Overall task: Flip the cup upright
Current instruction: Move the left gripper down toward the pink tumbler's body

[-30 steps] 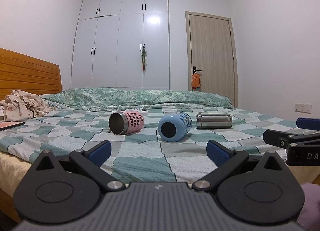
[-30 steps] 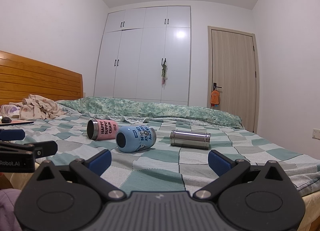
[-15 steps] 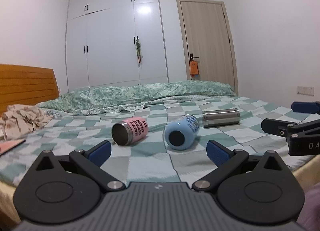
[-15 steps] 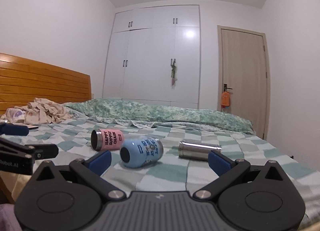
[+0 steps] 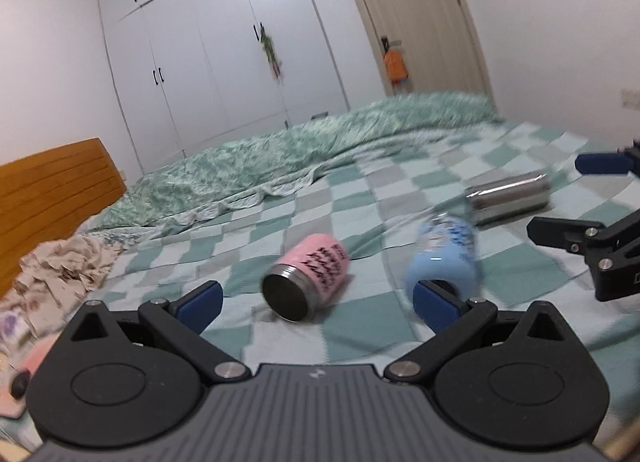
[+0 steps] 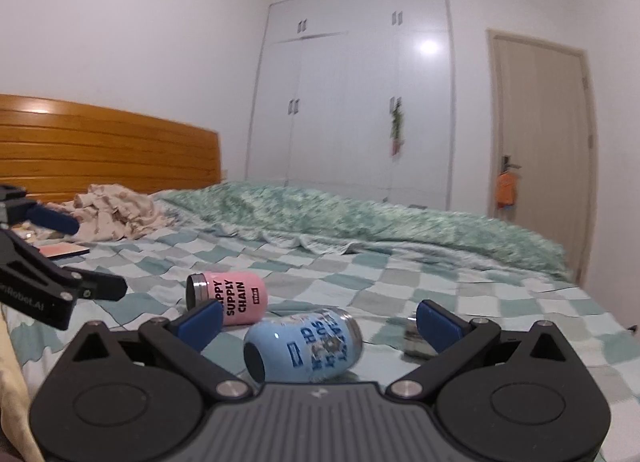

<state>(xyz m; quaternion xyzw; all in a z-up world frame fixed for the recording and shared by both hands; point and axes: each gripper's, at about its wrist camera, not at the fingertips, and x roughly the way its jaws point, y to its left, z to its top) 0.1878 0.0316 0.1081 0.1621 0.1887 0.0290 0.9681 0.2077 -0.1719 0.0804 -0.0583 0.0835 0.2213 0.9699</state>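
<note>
Three cylindrical cups lying on their sides on the bed, none upright: pink cup (image 5: 310, 280) with black lettering and bare steel mouth, nearest the left tool; pale blue cup (image 6: 306, 346) with dark blue print, rounded and matte, just in front of the right tool; plain steel cup (image 5: 508, 198), glossy, farthest right, partly hidden behind a finger in the right wrist view. Left tool (image 5: 318, 300) with blue-padded fingers spread wide, gripping nothing, pink cup framed between them but apart; right tool (image 6: 320, 316) likewise spread wide and bare, blue cup framed between its pads without contact. Bed (image 6: 500, 302) covered by a soft checked sheet in teal, grey and white; rumpled green patterned quilt (image 6: 360, 218) along the far side; heap of beige floral cloth (image 6: 116, 216) beside the slatted wooden headboard (image 6: 108, 150). Smooth white walls; white wardrobe (image 6: 360, 94) with small dark handles; one pale wooden door (image 6: 542, 134), an orange item (image 6: 505, 191) hanging at its handle.
</note>
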